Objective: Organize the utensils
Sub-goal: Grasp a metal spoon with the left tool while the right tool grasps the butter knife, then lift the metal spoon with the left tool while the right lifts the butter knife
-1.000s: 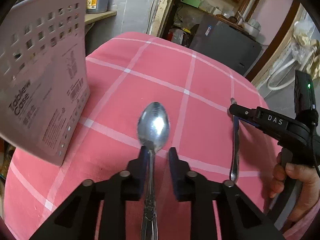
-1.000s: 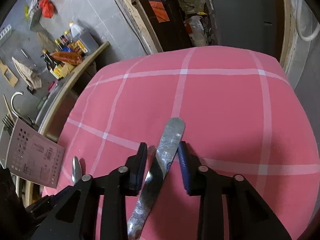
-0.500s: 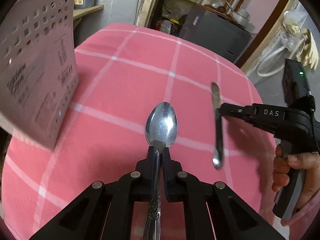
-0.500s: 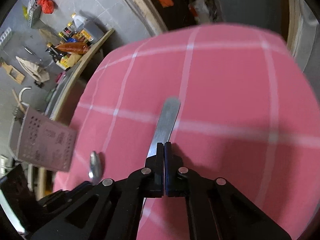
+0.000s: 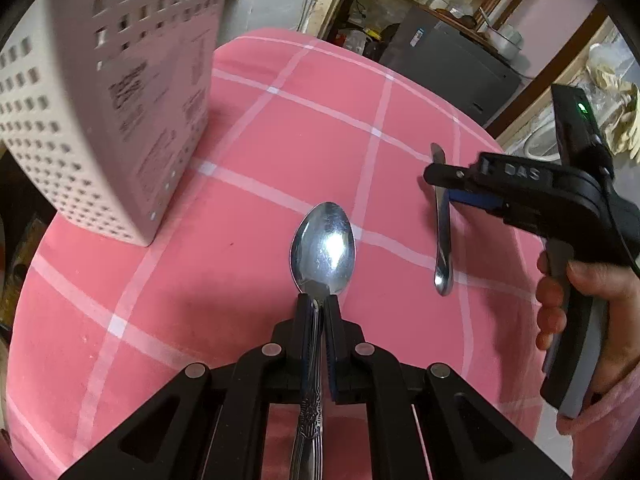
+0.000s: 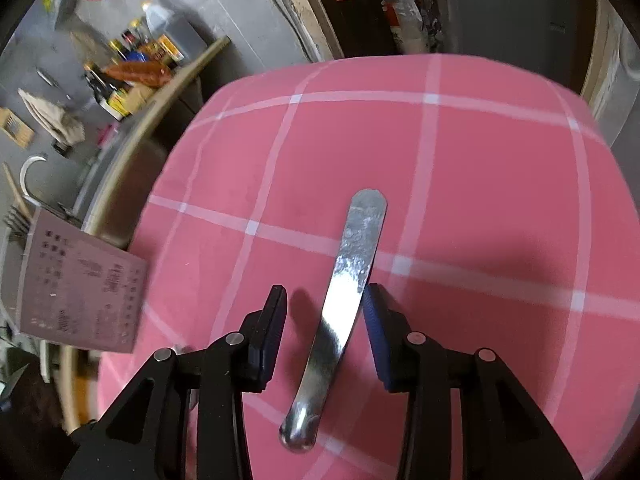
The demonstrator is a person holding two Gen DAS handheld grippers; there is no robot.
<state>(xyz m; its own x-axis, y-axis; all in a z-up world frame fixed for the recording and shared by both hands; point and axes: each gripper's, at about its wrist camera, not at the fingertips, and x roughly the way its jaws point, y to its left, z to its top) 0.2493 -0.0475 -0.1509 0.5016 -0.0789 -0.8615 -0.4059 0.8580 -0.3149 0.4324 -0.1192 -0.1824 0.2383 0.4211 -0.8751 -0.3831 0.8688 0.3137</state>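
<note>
A steel spoon [image 5: 323, 248] is held by its neck, bowl pointing away, just above the pink checked tablecloth [image 5: 248, 152]; my left gripper [image 5: 318, 300] is shut on it. A flat steel butter knife [image 6: 352, 264] lies lengthwise between the fingers of my right gripper [image 6: 325, 294], whose jaws are opening. Its blade rests against the right pad [image 6: 374, 312], and the left pad stands apart from it. In the left wrist view the right gripper [image 5: 440, 176] hovers over the knife [image 5: 442, 232], held by a person's hand [image 5: 560, 300].
A white perforated utensil caddy [image 5: 120, 120] stands on the cloth at the left, close to the spoon; it also shows in the right wrist view as the caddy [image 6: 80, 292]. Beyond the table are a grey cabinet [image 5: 452, 60] and a shelf with bottles [image 6: 132, 68].
My left gripper shut on the spoon's neck and shifted toward the caddy. My right gripper shut on the knife, then spread its jaws again with the knife still between them.
</note>
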